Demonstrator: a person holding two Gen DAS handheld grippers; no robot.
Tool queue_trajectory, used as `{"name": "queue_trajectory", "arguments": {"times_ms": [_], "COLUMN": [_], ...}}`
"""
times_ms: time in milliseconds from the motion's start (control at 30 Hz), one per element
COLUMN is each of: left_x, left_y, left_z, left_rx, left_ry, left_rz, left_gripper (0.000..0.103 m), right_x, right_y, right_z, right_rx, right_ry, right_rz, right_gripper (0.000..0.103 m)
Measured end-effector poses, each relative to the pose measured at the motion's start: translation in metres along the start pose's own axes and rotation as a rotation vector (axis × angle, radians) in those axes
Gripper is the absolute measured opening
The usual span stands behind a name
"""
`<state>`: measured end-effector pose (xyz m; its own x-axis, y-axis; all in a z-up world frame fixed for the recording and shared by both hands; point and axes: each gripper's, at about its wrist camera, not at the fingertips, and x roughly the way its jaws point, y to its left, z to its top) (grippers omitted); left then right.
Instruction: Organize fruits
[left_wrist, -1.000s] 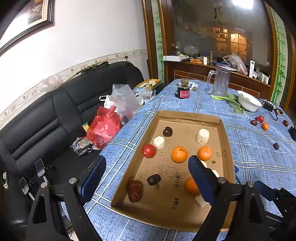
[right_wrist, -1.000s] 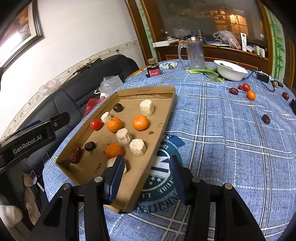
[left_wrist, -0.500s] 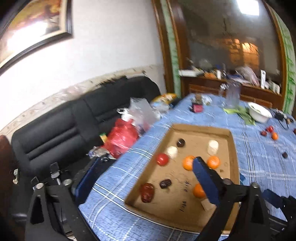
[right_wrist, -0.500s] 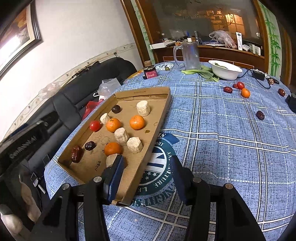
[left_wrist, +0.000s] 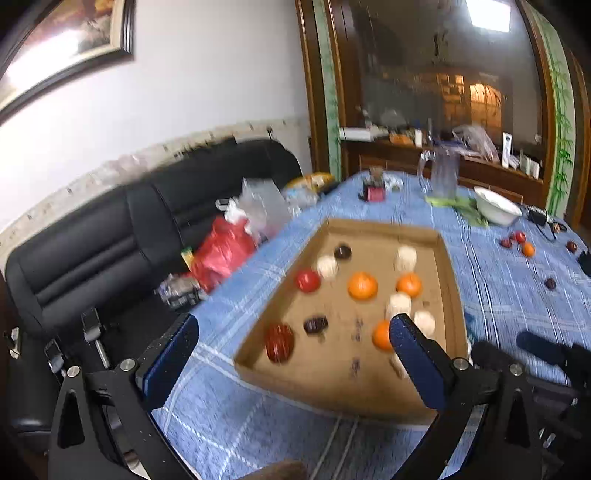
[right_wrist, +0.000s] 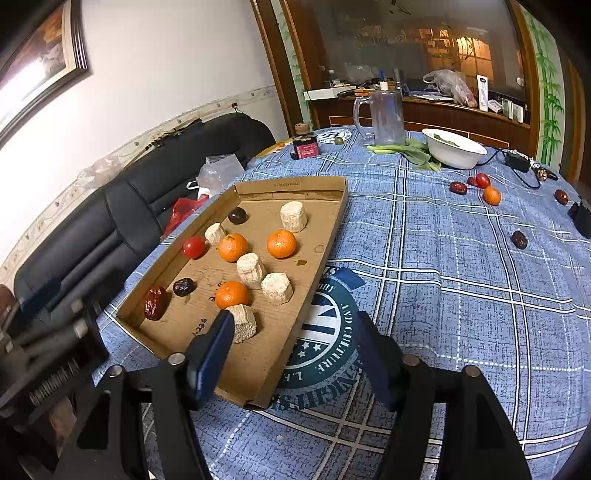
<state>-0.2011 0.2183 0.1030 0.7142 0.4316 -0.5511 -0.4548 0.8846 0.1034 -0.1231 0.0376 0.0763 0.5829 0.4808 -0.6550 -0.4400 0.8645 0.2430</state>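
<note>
Fruit sat in the cardboard tray (left_wrist: 448, 280) at twelve o'clock, farther off than a second earlier; the left claw (left_wrist: 291, 354) gaped wider, empty. Right view: the right claw (right_wrist: 295, 332) was opening, straddling the tray's near rim, pads clear.

Black sofa (left_wrist: 122, 236) against white wall (left_wrist: 207, 85)
</note>
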Motion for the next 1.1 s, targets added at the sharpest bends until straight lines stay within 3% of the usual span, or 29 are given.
{"name": "queue_trajectory", "arguments": {"times_ms": [267,1100], "left_x": [0.015,0.031], "left_y": [0.001,0.014], "left_z": [-0.017,-0.017], "left_rx": [0.005,-0.028], "left_ry": [0.091,0.141], "left_rz": [-0.054,-0.062], "left_gripper": [0.103,0.103], "right_x": [0.011,0.012], "right_y": [0.000,-0.001], "right_z": [-0.004,-0.009], "right_rx": [-0.006,-0.037], "right_ry": [0.035,0.044], "right_rz": [-0.058,-0.104], "right_gripper": [0.073,0.075]}}
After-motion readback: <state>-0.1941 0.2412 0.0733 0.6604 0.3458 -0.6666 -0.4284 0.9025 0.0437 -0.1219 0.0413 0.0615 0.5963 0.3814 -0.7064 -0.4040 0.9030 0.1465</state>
